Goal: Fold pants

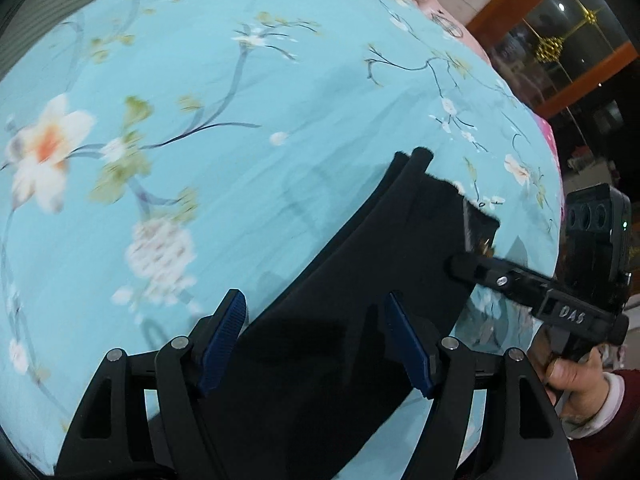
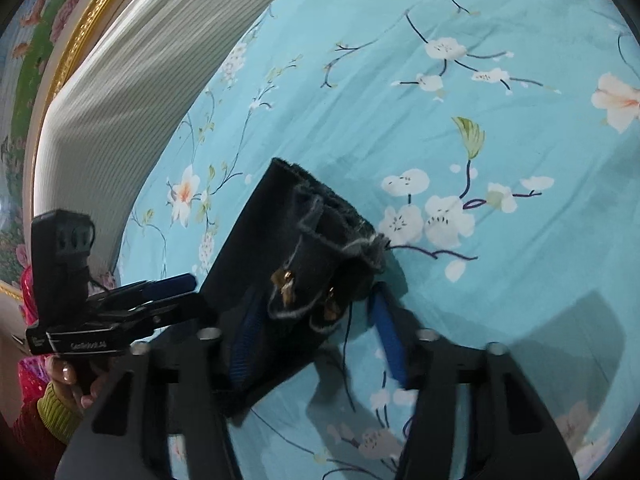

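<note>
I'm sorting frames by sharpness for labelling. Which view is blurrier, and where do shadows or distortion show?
Left wrist view: motion blur smears the flowers on the bedsheet, while the left gripper and the pants stay sharper. Right wrist view: crisper print, a soft shadow on the sheet lower right, the ribbed headboard bowed by the fisheye.

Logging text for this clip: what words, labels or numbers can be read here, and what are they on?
"DAS": raised letters on the right gripper body, left wrist view.
White lettering on the left gripper body, right wrist view: too blurred to read.
Nothing readable on the pants or bedsheet.
</note>
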Demonstrator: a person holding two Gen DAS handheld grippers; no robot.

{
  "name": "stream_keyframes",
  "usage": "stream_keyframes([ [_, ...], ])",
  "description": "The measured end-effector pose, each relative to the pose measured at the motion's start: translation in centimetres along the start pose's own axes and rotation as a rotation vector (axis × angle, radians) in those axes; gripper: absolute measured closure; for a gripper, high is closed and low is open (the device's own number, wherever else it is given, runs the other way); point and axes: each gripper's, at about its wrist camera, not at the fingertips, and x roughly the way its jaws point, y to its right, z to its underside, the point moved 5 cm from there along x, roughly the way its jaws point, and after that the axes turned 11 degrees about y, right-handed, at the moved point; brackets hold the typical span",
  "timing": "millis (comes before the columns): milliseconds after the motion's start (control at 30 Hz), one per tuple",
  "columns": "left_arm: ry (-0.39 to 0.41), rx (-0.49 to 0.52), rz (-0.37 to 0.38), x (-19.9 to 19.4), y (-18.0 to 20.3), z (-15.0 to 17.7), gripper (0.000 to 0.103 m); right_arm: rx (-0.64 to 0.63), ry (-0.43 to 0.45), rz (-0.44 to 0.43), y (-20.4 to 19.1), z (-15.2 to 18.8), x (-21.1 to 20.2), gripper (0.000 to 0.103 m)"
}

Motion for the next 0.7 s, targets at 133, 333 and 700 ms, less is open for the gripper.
stream_keyframes([
  [133,-0.034,0.031,0.019,2.5,1.6,-1.6,0.03,0.083,-0.007,-0.054,1.2,-0.2,0.4,0.09],
  [333,-0.072,0.085,0.047,5.9,4.3,-3.5,0.045,0.103,0.001,-0.069,2.2,-0.4,-0.2,0.091],
  [700,-0.003,0.146,0.114,3.5,7.1,-4.3,0.093,0.07,0.006,-0.135,1.2,-0.4,-1.8,0.091],
])
